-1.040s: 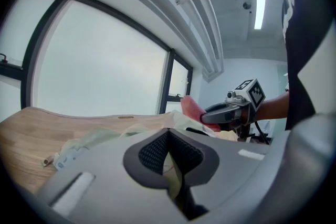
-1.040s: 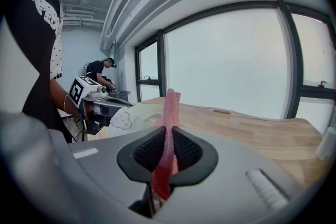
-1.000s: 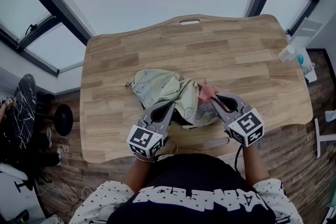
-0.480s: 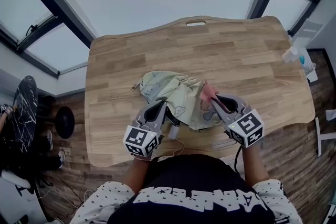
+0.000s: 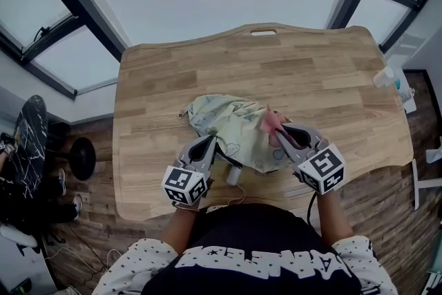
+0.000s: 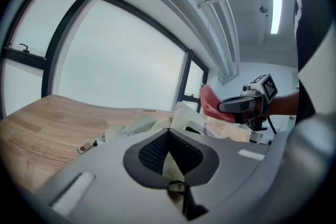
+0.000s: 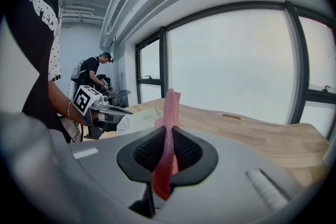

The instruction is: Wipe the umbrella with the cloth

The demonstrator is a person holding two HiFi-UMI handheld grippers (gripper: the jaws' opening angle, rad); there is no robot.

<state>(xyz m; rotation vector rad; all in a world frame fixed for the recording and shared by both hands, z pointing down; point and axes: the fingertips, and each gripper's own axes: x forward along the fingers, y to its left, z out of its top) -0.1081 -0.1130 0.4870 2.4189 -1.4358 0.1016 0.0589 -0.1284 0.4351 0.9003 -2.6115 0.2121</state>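
Here's the wooden table [image 5: 311, 86], wide and pale, with windows beyond its far edge. The person stands at the near edge, a gripper in each hand.

In the middle of the near half lies the umbrella [image 5: 228, 124]. It's folded, and its pale green printed canopy sits in a rumpled heap on the wood, between the two grippers and just ahead of them.

On to the left gripper [image 5: 210, 143], at the heap's near-left edge. Its own view shows the jaws clenched on a fold of that pale green canopy fabric, pinched right between the dark pads.

Over on the other side, the right gripper [image 5: 280, 133] sits at the heap's near-right edge. Its jaws are clamped on the cloth [image 5: 271, 122], a pink textured strip that stands up between the pads and pokes out past the tips. The head view shows the cloth over the right side of the canopy; whether it presses on the fabric I cannot tell.

Smallest of all, a short white handle [image 5: 233, 175] pokes out from under the canopy toward the person, lying on the wood between the two grippers.
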